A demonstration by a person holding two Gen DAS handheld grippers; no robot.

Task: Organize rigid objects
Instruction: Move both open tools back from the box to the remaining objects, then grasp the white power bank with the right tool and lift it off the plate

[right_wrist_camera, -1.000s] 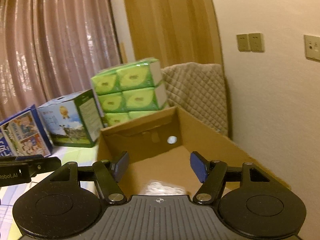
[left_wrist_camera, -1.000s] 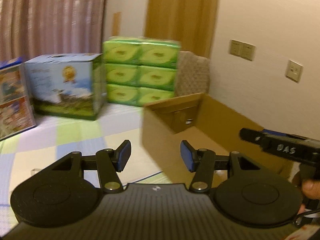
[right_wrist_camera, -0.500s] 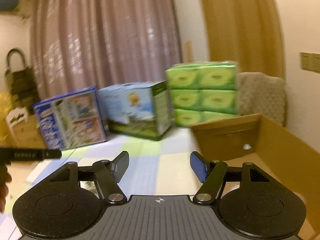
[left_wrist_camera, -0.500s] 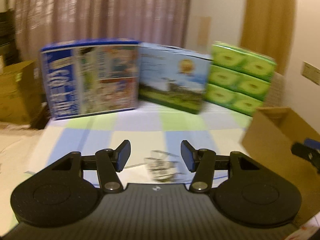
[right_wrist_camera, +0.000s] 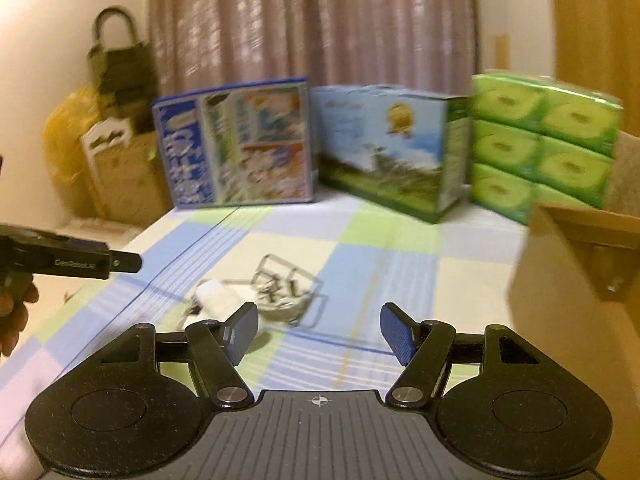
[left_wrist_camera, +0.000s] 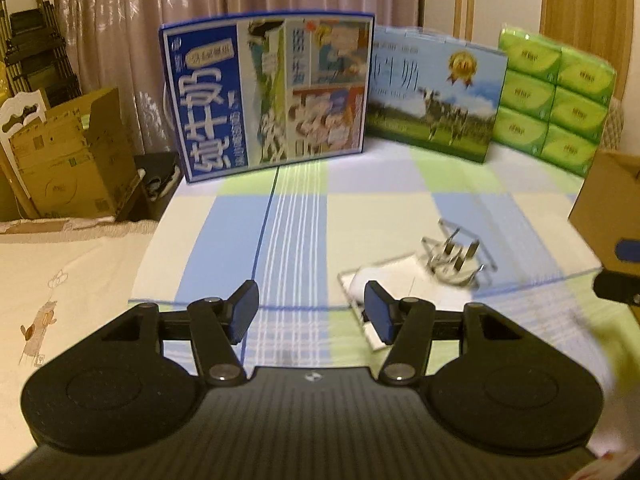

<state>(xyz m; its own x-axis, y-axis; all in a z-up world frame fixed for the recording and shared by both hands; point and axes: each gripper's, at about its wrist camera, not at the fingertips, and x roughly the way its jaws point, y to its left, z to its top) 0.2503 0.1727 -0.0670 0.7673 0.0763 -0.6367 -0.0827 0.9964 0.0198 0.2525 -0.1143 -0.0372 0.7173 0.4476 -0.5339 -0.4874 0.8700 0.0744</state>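
A clear plastic case with a white plug adapter and metal prongs lies on the checked cloth; a white item in a flat clear pack lies beside it. Both show in the right wrist view, the plug case and the white item. My left gripper is open and empty, just short and left of them. My right gripper is open and empty, just short and right of them. A brown cardboard box stands open at the right.
A blue milk carton box, a green-and-blue milk box and stacked green tissue packs line the back of the cloth. Cardboard boxes stand off the left edge. The left gripper's side shows at left.
Both grippers have swung left, away from the cardboard box, and now face the cloth with the plug case. Both stay open and empty.
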